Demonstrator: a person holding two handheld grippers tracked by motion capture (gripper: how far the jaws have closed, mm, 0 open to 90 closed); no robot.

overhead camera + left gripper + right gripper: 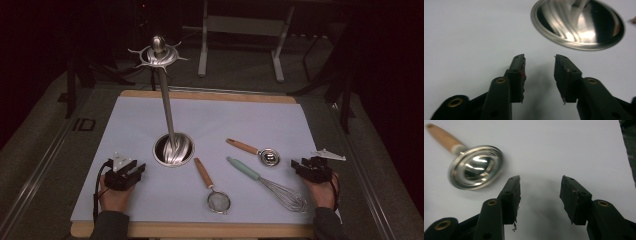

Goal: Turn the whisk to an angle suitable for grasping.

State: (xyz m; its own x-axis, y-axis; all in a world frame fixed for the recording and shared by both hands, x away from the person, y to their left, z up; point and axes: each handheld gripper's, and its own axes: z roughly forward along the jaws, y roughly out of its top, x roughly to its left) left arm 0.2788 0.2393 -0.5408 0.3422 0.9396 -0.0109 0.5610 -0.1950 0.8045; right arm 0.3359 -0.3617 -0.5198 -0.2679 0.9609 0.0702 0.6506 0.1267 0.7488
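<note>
Your nearest target is the small steel ladle (475, 167), upper left of the right gripper view, lying flat near centre right of the high view beside the whisk (270, 182). Steer the right gripper (540, 195), jaws apart and empty, toward its wooden handle and close across the grain. The left gripper (539, 72), also spread with nothing between, faces the rack's round base (579, 23). The handle's far end is cropped; the rack's hooks (159, 54) fade into darkness.
</note>
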